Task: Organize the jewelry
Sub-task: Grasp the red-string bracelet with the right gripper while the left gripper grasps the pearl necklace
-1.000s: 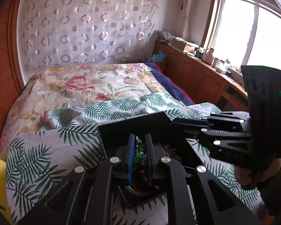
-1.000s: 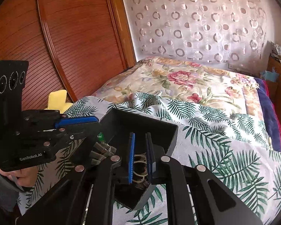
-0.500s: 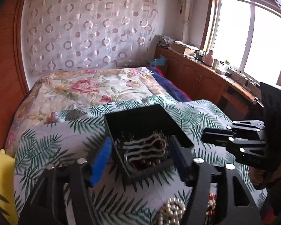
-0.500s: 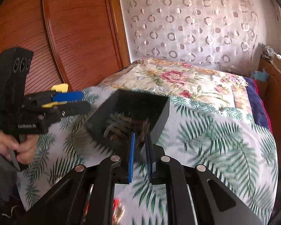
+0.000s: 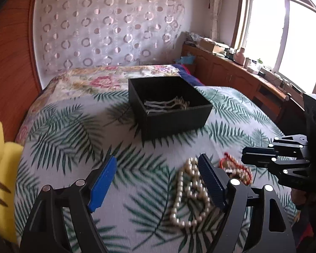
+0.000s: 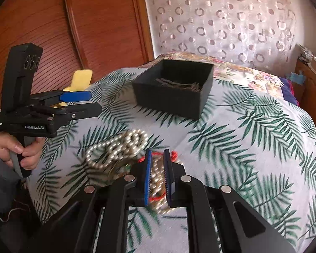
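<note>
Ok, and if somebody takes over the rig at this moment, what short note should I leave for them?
Left claw: open wide, empty, above the bedspread beside the pearl necklace.
Right claw: nearly closed over the red bead string; whether it grips cannot be told.
Black box: on the bed further back, with some thin wavy pieces inside.
Left to do: pearls and red beads lie loose on the bedspread, not yet in the box.

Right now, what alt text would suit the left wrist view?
A pearl necklace and red beads lie on a palm-print bedspread before the left gripper, jaws wide open; a black box sits beyond.
</note>
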The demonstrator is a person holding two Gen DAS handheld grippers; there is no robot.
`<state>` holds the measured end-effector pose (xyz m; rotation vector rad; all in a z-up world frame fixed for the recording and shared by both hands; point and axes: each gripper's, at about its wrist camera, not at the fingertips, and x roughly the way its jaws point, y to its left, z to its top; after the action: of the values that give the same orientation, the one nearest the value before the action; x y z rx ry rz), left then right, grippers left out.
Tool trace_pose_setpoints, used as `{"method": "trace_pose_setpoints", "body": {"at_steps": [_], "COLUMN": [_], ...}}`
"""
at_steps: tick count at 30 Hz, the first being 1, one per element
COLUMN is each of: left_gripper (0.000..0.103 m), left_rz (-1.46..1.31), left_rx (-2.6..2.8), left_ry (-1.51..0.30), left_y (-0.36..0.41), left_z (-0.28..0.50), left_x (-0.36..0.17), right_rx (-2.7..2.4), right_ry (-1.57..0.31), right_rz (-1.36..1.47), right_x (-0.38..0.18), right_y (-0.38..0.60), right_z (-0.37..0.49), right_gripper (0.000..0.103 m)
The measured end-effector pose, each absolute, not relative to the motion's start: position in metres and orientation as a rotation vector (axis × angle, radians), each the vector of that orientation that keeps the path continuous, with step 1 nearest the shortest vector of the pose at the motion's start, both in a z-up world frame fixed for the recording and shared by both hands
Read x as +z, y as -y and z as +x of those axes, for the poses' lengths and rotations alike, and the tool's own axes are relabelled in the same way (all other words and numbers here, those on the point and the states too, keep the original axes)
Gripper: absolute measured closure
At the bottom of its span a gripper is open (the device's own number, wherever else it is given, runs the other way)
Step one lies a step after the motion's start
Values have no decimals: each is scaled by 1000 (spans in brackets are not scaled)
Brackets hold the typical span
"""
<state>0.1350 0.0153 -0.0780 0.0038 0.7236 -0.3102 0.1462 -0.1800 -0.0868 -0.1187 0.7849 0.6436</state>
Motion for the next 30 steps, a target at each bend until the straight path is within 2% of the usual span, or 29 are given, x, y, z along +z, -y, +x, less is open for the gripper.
{"method": "trace_pose_setpoints", "body": {"at_steps": [2, 4, 15, 18, 21, 26, 27, 28, 30], "left_gripper": [23, 21, 21, 21, 21, 21, 27, 39, 55], "left_rz": [8, 5, 23, 34, 39, 57, 55, 54, 54], "left_rx": [-293, -281, -257, -257, -261, -278, -288, -301, -315], "left_ry": [-725, -727, -764, -769, -775, -792, -796, -806, -823], "left_y": [-19, -21, -29, -28, -26, -19, -19, -17, -15], "left_z": [129, 123, 105, 104, 104, 103, 103, 104, 105], "left_x": [-80, -81, -94, -96, -98, -104, -104, -105, -107], "right_rx": [659, 669, 647, 637, 623, 629, 628, 625, 617], "right_ry": [-792, -795, -823, -830, -832, -791, -782, -769, -750], "right_rz": [-135, -164, -351, -379, -405, -317, -298, -279, -255], "right_x": [-88, -89, -100, -102, -105, -92, -88, -84, -76], "right_y": [174, 168, 143, 139, 139, 153, 156, 159, 165], "right_z": [139, 133, 121, 121, 121, 122, 122, 122, 123], "right_gripper": [87, 78, 79, 81, 95, 95, 95, 95, 95]}}
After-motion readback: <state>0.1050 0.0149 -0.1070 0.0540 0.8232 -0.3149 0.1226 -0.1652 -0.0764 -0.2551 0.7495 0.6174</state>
